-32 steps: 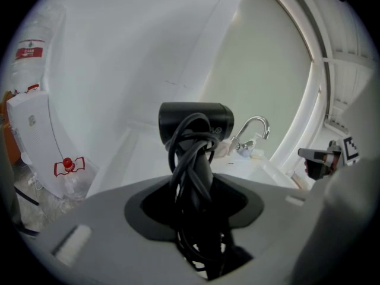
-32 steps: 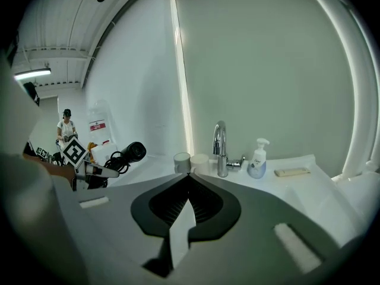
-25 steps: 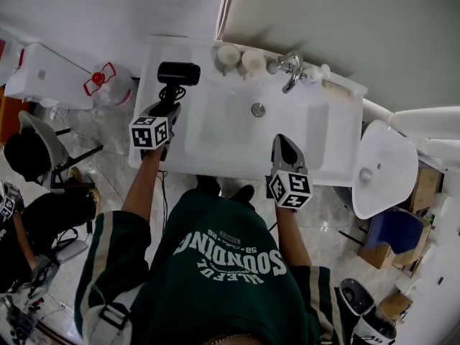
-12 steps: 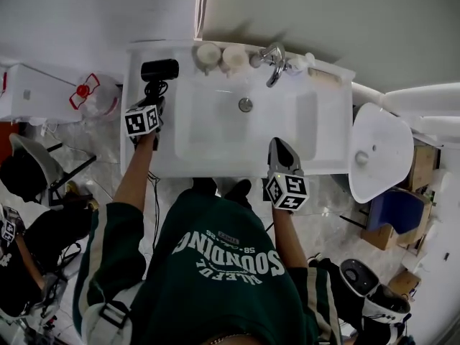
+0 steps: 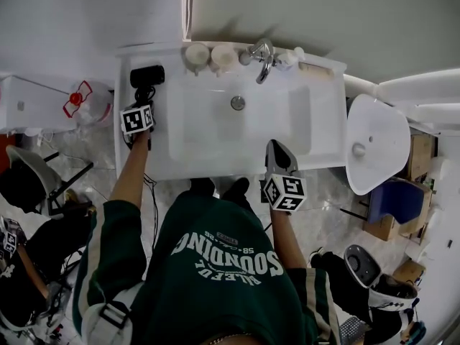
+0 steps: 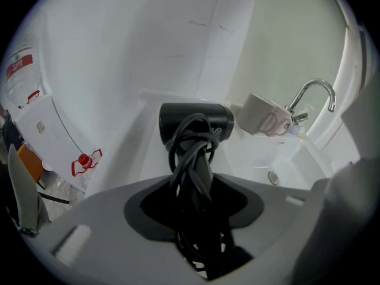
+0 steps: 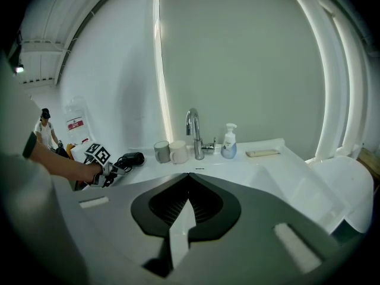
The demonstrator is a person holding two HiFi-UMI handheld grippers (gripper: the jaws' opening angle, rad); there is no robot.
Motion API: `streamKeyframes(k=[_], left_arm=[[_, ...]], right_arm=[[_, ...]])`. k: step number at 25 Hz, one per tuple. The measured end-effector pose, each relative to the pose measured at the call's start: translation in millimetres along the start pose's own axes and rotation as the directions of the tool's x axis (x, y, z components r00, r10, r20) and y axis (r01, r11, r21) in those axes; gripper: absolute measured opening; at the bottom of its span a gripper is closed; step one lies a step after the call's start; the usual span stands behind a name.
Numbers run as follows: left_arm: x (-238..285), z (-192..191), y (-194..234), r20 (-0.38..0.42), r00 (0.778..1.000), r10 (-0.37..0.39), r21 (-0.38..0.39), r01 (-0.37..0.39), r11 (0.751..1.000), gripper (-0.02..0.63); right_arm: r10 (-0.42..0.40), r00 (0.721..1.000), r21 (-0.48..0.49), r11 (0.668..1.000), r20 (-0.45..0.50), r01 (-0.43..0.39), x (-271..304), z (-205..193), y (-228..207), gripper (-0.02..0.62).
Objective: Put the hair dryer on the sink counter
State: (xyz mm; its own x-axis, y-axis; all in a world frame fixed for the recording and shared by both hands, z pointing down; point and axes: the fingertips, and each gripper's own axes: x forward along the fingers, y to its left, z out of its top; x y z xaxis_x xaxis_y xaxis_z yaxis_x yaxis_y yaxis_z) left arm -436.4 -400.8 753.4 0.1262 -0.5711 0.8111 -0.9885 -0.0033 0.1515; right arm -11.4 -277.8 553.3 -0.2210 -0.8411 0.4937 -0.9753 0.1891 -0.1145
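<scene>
Head view: left claw (image 5: 141, 99), seemingly downtilted, holds dryer (image 5: 147, 76).

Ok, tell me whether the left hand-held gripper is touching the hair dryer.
Touching. The left gripper view shows the left hand-held gripper closed on the hair dryer, whose cord-wrapped handle runs down between the jaws with no gap.

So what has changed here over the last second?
The left tool has sunk toward the counter's back left corner, carrying the dryer down with it, grip unchanged. The right tool stays shut and empty by the counter's front edge; cups and tap are untouched.
</scene>
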Motion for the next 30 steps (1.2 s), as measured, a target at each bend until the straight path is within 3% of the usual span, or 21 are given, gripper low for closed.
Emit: streamKeyframes(k=[5, 9, 13, 21, 25, 30], left_arm=[[0.9, -6.2, -1.0, -0.031, 0.999, 0.031, 0.031, -0.030, 0.999, 0.229], [-1.2, -5.8, -5.0, -0.002, 1.000, 0.010, -0.025, -0.010, 1.000, 0.232], [-16.1, -6.9, -6.1, 0.015, 0.999, 0.041, 0.008, -0.041, 0.999, 0.255], [-75.3, 1.0, -19.5, 0.165, 0.983, 0.082, 0.058, -0.093, 0.994, 0.255], [-98.4, 3.8, -55.8, 0.209, 0.977, 0.034, 0.088, -0.054, 0.995, 0.244], [-121.3, 11.8, -111.3, 0.262, 0.963, -0.061, 0.125, 0.029, 0.992, 0.128]], right_arm=[[0.001, 1.000, 0.011, 1.000, 0.001, -0.001, -4.1, -1.4, -0.6, 0.005], [0.022, 1.000, 0.006, 1.000, 0.000, -0.022, -1.5, -0.3, -0.7, 0.005], [0.060, 0.998, 0.002, 0.998, 0.007, -0.060, 7.5, 3.5, -4.0, 0.005], [0.166, 0.985, -0.031, 0.986, 0.039, -0.164, 31.6, 29.1, -4.5, 0.005], [0.219, 0.974, -0.040, 0.975, 0.057, -0.217, 38.7, 42.3, -5.7, 0.005], [0.263, 0.961, -0.040, 0.965, 0.087, -0.260, 44.2, 60.5, -8.2, 0.005]])
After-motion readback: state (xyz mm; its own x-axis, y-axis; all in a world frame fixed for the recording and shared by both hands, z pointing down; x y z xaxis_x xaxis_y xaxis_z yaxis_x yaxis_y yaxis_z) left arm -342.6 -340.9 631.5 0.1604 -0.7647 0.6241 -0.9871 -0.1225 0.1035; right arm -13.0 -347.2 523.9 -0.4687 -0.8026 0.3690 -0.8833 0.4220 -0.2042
